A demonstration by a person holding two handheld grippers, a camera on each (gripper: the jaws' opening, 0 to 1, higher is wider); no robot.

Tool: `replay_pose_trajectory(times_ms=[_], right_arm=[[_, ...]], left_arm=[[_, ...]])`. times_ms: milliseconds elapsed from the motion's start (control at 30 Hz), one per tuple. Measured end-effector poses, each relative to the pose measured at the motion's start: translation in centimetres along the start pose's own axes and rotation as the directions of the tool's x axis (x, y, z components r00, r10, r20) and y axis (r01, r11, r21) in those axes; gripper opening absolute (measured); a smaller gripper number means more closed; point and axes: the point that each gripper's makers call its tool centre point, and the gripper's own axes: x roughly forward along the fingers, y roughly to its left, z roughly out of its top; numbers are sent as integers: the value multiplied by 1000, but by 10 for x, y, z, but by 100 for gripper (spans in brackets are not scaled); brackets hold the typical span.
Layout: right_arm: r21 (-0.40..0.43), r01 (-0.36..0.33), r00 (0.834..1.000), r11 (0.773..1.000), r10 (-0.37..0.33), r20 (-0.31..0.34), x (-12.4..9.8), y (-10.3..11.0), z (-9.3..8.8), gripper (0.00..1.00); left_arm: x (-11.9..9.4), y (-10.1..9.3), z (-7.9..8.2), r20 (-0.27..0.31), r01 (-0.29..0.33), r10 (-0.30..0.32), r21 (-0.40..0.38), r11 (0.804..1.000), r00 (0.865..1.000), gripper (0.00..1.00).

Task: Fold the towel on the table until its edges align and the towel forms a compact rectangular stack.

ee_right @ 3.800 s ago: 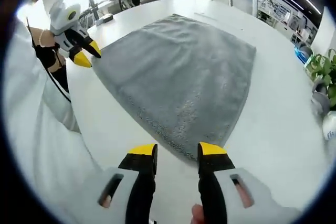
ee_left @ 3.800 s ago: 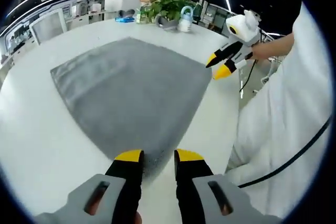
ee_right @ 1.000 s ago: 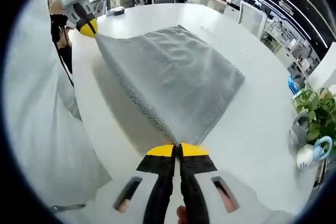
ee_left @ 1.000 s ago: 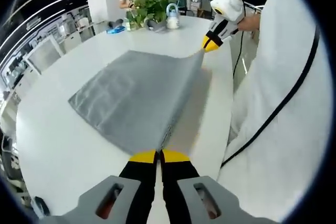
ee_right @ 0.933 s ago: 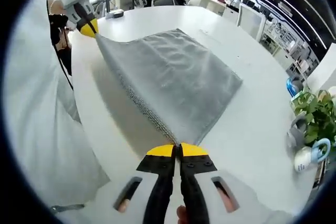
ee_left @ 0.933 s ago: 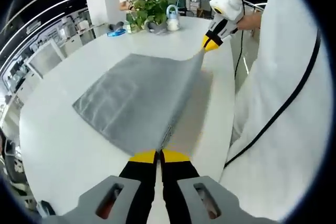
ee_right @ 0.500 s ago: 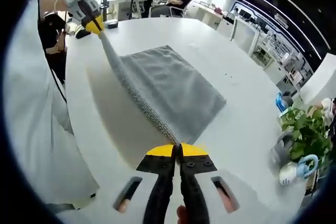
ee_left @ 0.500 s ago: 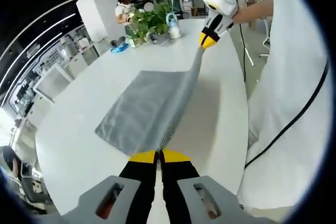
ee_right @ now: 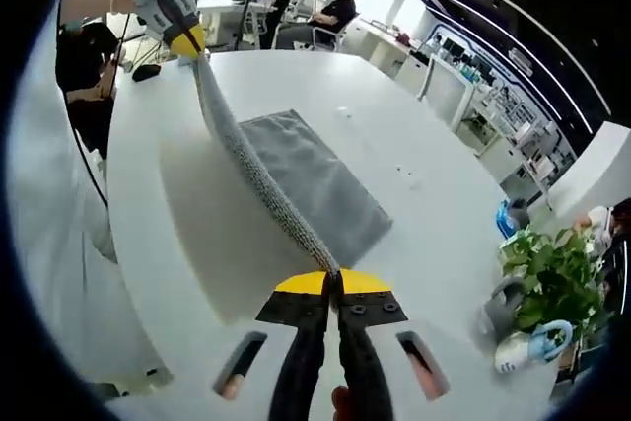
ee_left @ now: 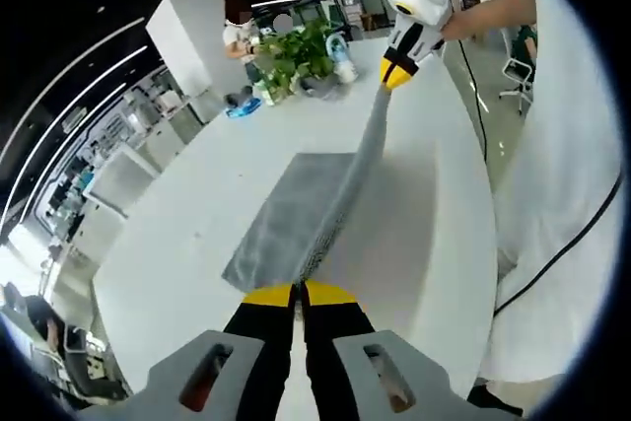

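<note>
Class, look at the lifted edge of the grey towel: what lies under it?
Under the raised edge of the towel, held taut between the left gripper and right gripper, lies bare white table in shadow. The table under the towel's far part, resting flat, is covered.

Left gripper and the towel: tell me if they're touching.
Touching. In the left gripper view, the left gripper has its yellow-tipped jaws shut on a corner of the grey towel, whose lifted edge runs straight out of them.

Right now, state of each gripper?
Left gripper: shut on one corner of the towel, lifted off the table.
Right gripper: shut on another towel corner, also lifted.
</note>
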Motion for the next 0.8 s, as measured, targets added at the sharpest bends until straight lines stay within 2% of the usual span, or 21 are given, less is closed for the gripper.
replay_pose_trajectory(times_ms=[133,367,800], right_arm=[[-1,24,1000,1000,-24,3,5,-13,9,0],[10,61,998,998,-61,16,13,-31,22,0],[14,91,996,996,-91,-9,36,-62,33,0]], left_arm=[[4,15,7,-2,-28,28,-5,1000,1000,3],[11,33,9,-22,-49,48,-23,999,999,3],[33,73,17,-37,-91,90,-27,995,995,3]])
